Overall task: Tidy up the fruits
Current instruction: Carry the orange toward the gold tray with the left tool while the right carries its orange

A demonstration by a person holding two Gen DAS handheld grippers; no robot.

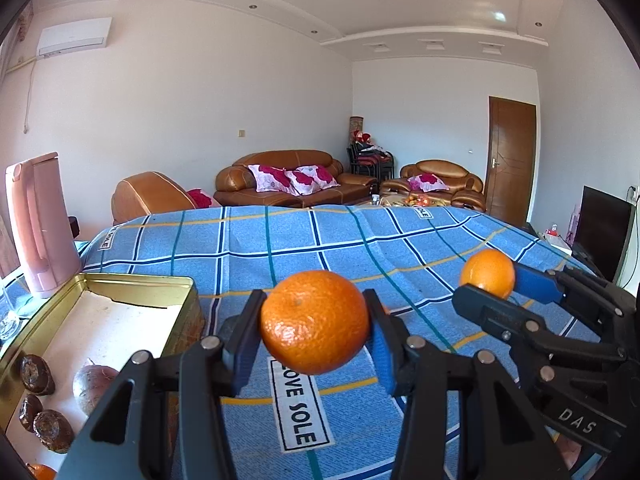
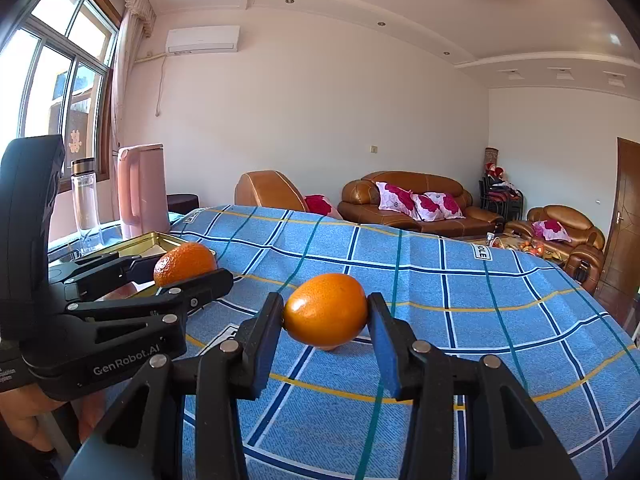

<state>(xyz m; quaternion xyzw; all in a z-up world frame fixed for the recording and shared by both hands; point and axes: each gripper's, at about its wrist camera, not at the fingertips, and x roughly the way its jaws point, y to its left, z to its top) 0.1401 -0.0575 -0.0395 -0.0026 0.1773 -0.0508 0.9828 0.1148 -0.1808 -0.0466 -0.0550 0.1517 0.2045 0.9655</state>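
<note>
- The left gripper (image 1: 314, 322) holds one orange (image 1: 314, 322) above the tablecloth (image 1: 280, 240).
- The right gripper (image 2: 326, 314) holds a second orange (image 2: 326, 314), to the right of the first.
- A tin (image 1: 132, 286) sits left of the left gripper, with fruits (image 1: 92, 382) in it.
- A kettle (image 1: 38, 220) stands behind the tin.
- Sofas (image 1: 280, 178) stand beyond the table.

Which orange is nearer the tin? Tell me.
The orange in the left tool, right beside the tin; the right tool's orange sits farther off.
</note>
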